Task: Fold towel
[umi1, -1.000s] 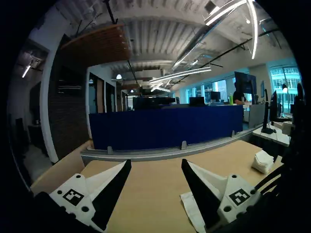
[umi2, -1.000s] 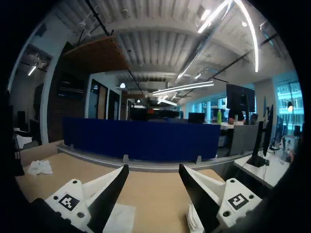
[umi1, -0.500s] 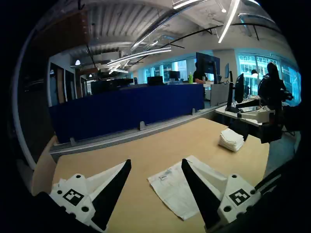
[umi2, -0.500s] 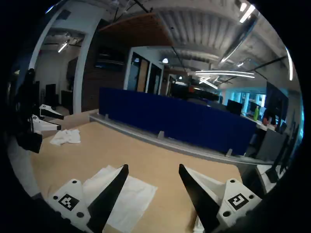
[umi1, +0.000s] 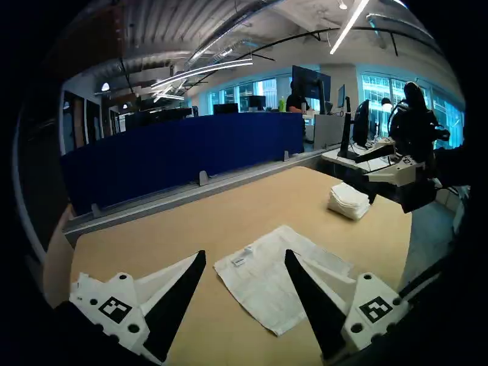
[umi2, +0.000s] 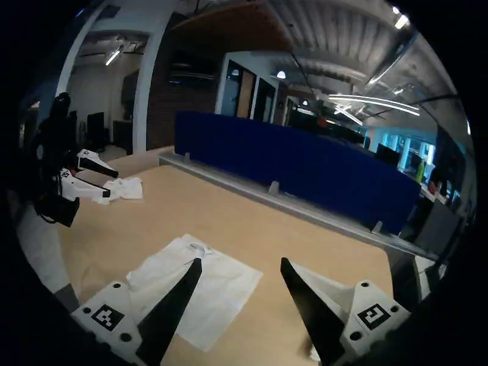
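Lying flat and unfolded on the light wooden table (umi1: 183, 226), the white towel (umi1: 268, 290) sits near the table's front edge, with a small tag at its far edge; in the left gripper view it spreads from between the two fingers out behind the right-hand finger, and neither finger presses on it. The left gripper (umi1: 244, 253) is spread wide with nothing between its fingers; it hangs over the table above the towel's near part. Farther off in that view a stack of folded white towels (umi1: 349, 200) rests close to the table's right edge; just beside the stack, the right gripper (umi1: 361, 171) hangs with its fingers apart, held by a person (umi1: 421, 128) seen only as a dark shape.

In the right gripper view the right gripper (umi2: 240, 261) is likewise spread and holds nothing; the towel (umi2: 207, 290) lies on the table (umi2: 213, 207) below and to the left of the gap, partly behind the left-hand finger. At the far left edge of the table a crumpled white cloth (umi2: 127, 188) lies; the left gripper (umi2: 113, 185) shows just in front of it, its fingers parted; whether it touches the cloth I cannot tell. A long blue partition (umi2: 293, 165) runs along the table's far side.
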Available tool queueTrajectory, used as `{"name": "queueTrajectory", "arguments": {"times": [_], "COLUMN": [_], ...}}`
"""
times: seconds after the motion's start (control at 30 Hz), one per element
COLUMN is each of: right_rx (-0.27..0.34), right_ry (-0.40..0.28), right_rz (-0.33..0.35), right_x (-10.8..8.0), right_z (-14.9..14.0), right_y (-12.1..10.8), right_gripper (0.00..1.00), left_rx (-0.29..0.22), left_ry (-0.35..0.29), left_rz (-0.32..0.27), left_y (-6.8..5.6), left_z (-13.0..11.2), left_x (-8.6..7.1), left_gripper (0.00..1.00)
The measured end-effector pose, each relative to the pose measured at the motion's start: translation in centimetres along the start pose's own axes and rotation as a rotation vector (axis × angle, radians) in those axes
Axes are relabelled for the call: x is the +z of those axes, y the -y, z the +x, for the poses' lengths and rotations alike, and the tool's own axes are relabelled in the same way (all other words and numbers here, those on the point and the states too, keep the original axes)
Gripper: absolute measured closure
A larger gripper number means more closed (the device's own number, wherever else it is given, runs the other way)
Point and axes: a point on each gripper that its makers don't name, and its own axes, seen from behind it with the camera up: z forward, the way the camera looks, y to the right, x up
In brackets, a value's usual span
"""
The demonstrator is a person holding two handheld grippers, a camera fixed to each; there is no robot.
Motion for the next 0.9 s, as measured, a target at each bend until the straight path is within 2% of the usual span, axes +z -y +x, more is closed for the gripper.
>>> {"name": "queueTrajectory", "arguments": {"times": [0.17, 0.4, 0.67, 0.9], "right_rx": [0.011, 0.021, 0.011, 0.03], "right_ry": [0.032, 0.073, 0.154, 0.228], "right_rz": [0.023, 0.045, 0.071, 0.092], "right_x": [0.6, 1.9, 3.2, 3.7], "right_z": [-2.6, -6.7, -12.8, -17.7], "right_y": [0.7, 2.0, 3.7, 4.8], "right_gripper": [0.0, 0.0, 0.0, 0.0], "left_rx": [0.015, 0.03, 0.004, -0.028], "left_ry": [0.051, 0.151, 0.25, 0.325], "left_rz": [-0.03, -0.068, -0.092, -0.115], "left_y": [-1.0, -2.8, -4.6, -5.9], "left_z": [-2.9, -8.7, -14.7, -19.0], "left_x": [0.9, 2.0, 3.0, 4.0], "left_gripper": [0.04, 0.04, 0.04, 0.04]}}
